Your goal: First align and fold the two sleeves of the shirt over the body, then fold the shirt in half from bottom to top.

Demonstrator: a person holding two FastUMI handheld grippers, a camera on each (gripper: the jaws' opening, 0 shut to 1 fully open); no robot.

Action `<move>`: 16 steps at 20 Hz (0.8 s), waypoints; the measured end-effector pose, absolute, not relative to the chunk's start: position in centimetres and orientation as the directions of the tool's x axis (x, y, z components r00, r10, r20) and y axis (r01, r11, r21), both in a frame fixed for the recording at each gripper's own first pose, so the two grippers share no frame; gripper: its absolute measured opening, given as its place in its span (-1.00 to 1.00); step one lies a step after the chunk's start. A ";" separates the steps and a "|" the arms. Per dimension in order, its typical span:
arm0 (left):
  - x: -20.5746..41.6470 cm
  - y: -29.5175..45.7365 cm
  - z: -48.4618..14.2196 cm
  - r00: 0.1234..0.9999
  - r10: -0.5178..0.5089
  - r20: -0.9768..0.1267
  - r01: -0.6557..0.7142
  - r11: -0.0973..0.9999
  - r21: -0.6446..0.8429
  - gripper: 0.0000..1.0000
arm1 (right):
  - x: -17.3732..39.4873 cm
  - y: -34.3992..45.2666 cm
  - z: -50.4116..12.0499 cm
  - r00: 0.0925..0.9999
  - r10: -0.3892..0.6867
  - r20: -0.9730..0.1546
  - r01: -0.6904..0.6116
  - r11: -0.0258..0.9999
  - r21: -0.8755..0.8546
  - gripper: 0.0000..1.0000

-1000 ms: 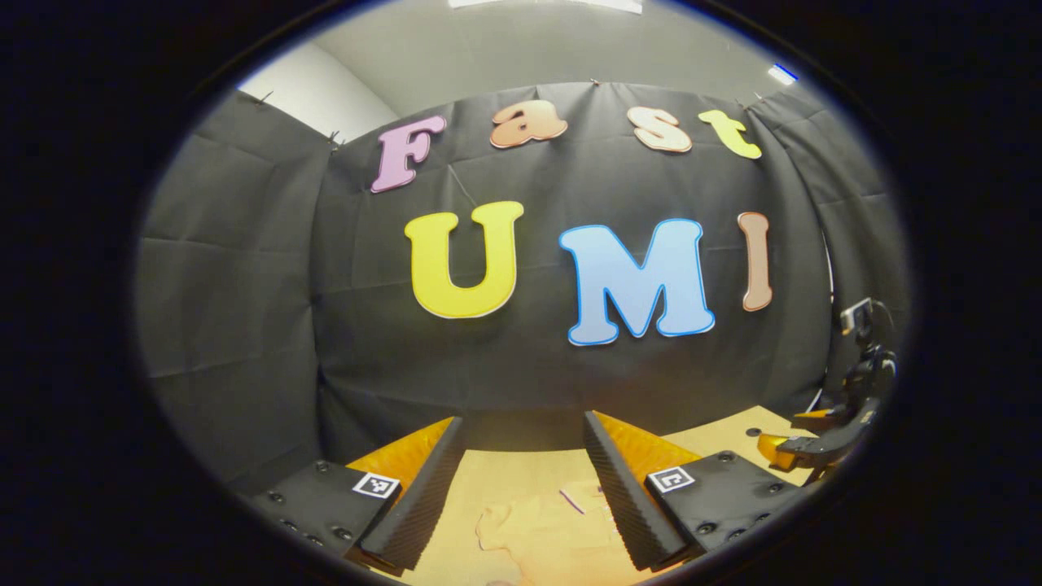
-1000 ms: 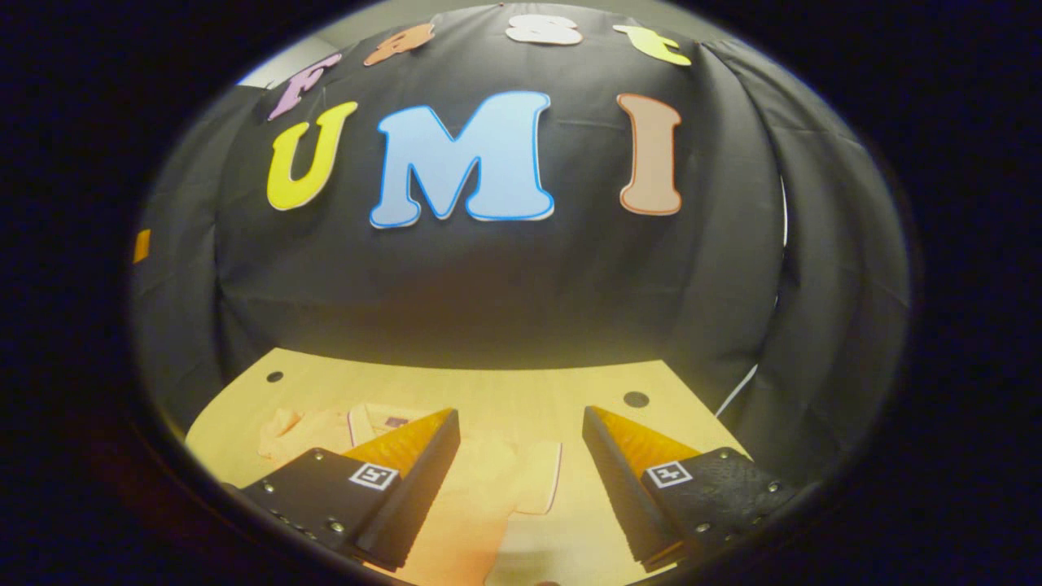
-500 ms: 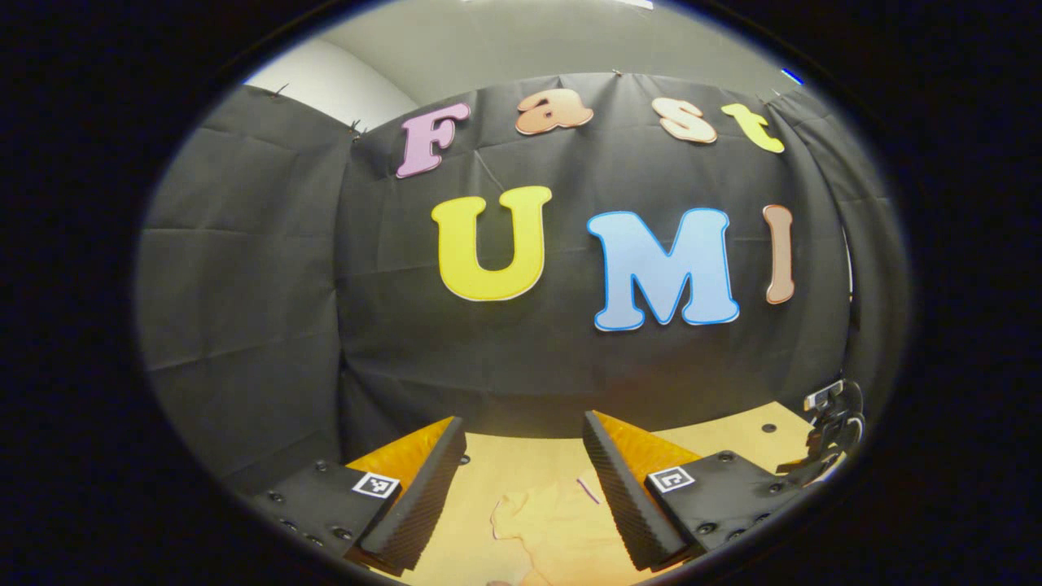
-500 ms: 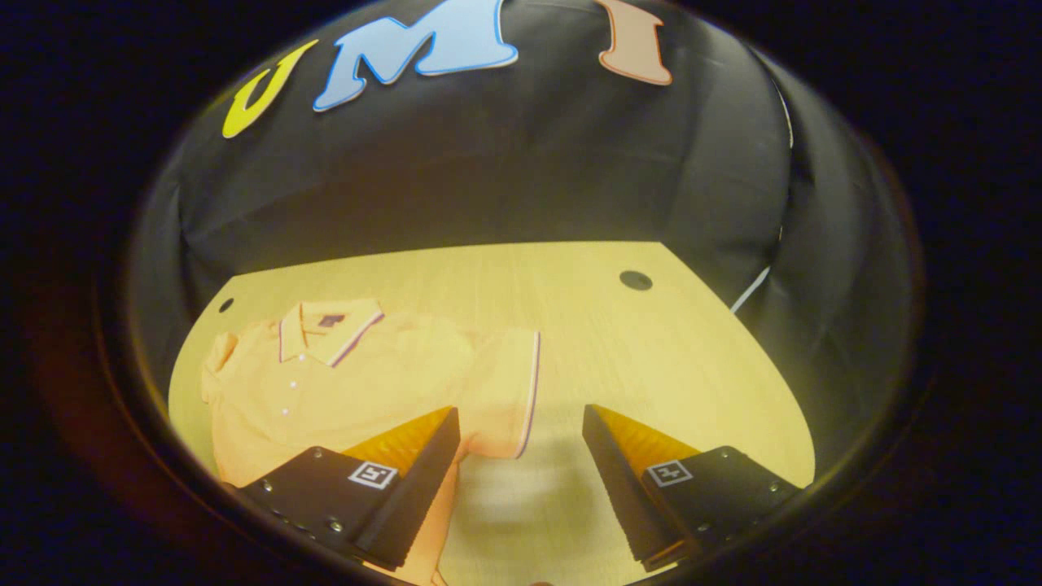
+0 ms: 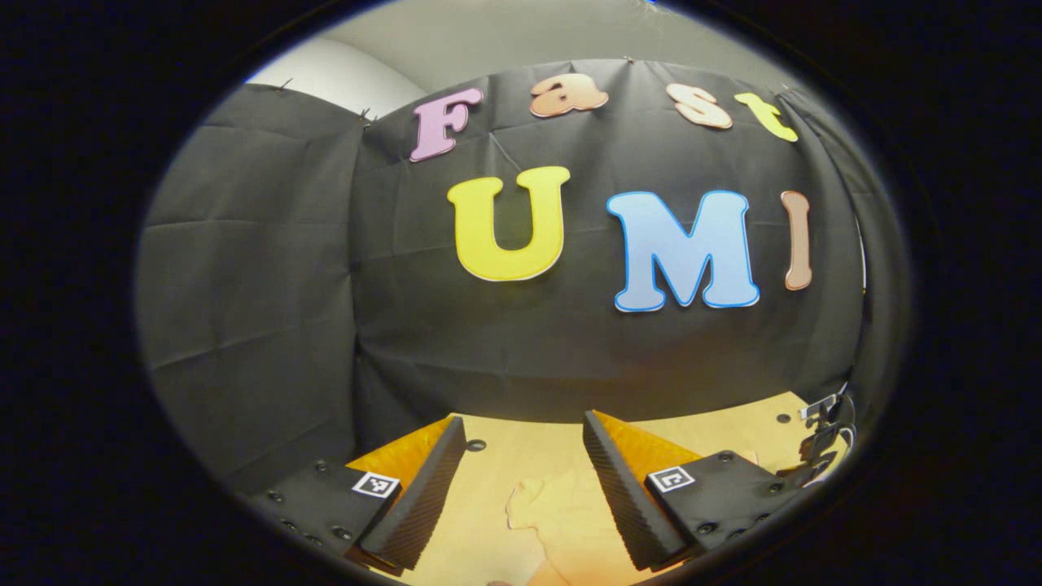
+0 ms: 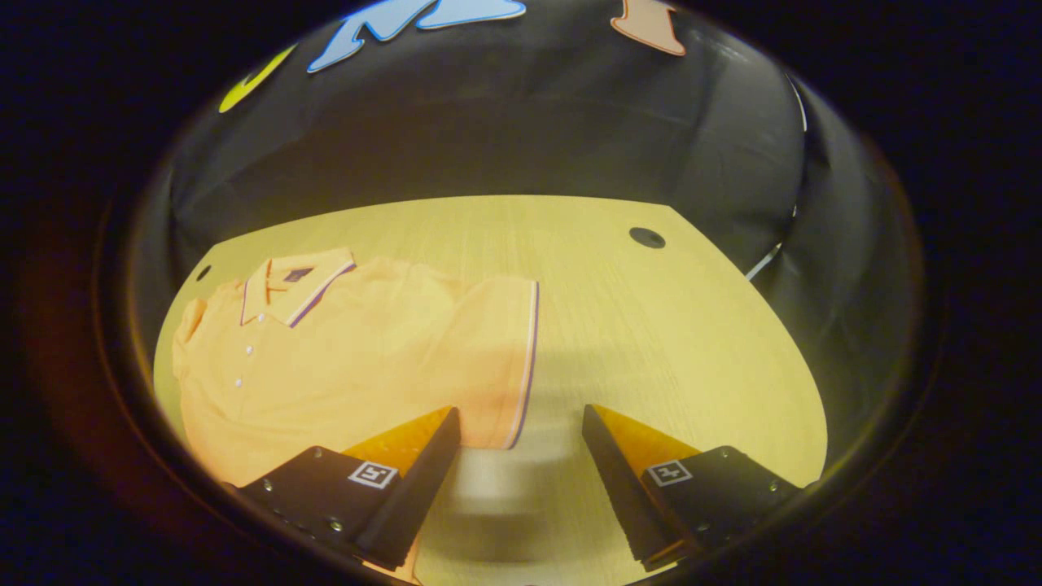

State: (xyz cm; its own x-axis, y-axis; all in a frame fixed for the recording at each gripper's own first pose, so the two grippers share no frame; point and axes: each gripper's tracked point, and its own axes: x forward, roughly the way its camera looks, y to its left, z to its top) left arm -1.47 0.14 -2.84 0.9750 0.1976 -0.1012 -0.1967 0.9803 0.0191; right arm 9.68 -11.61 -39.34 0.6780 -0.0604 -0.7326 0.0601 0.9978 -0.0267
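One orange shirt [image 6: 342, 350] lying flat on the worktop [image 6: 651, 325], collar [image 6: 289, 285] toward the booth wall, one sleeve [image 6: 496, 358] spread sideways. Two grippers, both spread wide and holding nothing: right gripper [image 6: 521, 423] above the worktop just beside that sleeve's hem, left gripper [image 5: 525, 431] above the shirt's opposite edge [image 5: 562, 521].

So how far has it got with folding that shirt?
Nothing is folded yet. The orange shirt lies spread on the wooden table, its sleeve still out to the side. The right gripper hangs near that sleeve's hem, jaws open and empty; the left gripper is open too. Both sleeve folds and the bottom-to-top fold remain.
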 end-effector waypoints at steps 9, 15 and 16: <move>-0.8 -0.5 -3.2 0.976 0.184 -0.113 -0.184 0.983 0.011 0.94 | 10.4 -9.6 -39.4 0.672 0.045 -0.739 0.031 0.995 0.090 -0.24; -0.8 -0.6 -3.8 0.975 0.180 -0.128 -0.182 0.983 -0.005 0.90 | 11.0 -9.7 -39.6 0.643 0.051 -0.765 0.049 0.993 0.107 -0.99; -0.7 -0.5 -3.9 0.975 0.181 -0.132 -0.183 0.983 -0.004 0.90 | 11.1 -9.6 -39.6 0.641 0.043 -0.767 0.050 0.994 0.098 -0.99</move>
State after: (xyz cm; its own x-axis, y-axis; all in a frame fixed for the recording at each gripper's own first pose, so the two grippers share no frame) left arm -0.69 -0.49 -3.94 0.9746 0.1811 -0.1318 -0.1832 0.9831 -0.0038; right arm 11.10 -9.63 -39.55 0.6407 0.0432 -0.7666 0.0497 0.9940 0.0976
